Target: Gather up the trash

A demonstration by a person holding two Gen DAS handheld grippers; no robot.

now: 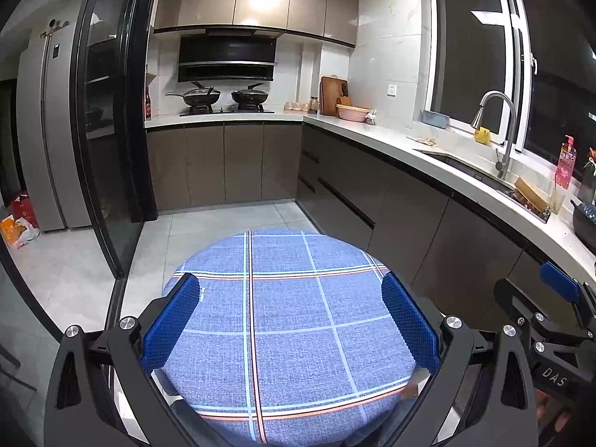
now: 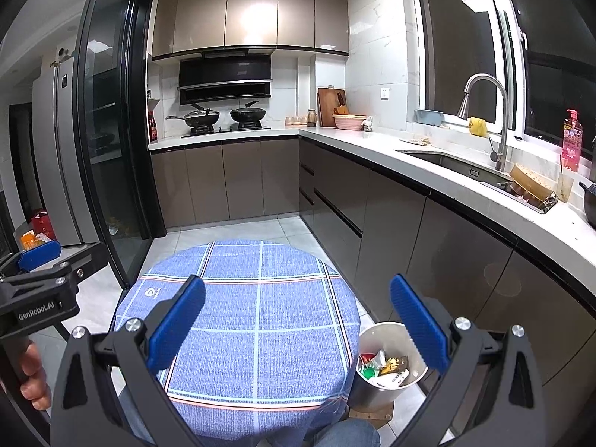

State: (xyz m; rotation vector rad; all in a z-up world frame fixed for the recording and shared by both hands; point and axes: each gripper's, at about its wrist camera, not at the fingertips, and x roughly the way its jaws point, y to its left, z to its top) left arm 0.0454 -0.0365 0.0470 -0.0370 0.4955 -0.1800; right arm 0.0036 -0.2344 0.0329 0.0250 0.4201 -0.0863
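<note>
Across the middle of both views, a round table draped in a blue plaid cloth (image 2: 260, 316) is filling the frame, its top lying bare. Along the right side, a long white kitchen counter (image 2: 428, 171) is running past a steel sink with a curved faucet (image 2: 488, 111). Down by the table's right edge, a round metal trash bin (image 2: 385, 387) is sitting on the tiled floor, and crumpled wrappers and scraps (image 2: 383, 367) are lying inside it, a green cap among them. Left gripper (image 1: 290, 320) is hovering over the cloth with its blue-padded fingers (image 1: 171, 320) spread wide apart, gripping nothing. Right gripper (image 2: 298, 320) is hanging over the table's right edge, jaws likewise wide apart and empty, one blue pad (image 2: 421, 324) showing in front of the bin. At the right-wrist view's left edge, a hand (image 2: 31, 380) is holding the left gripper's handle.
</note>
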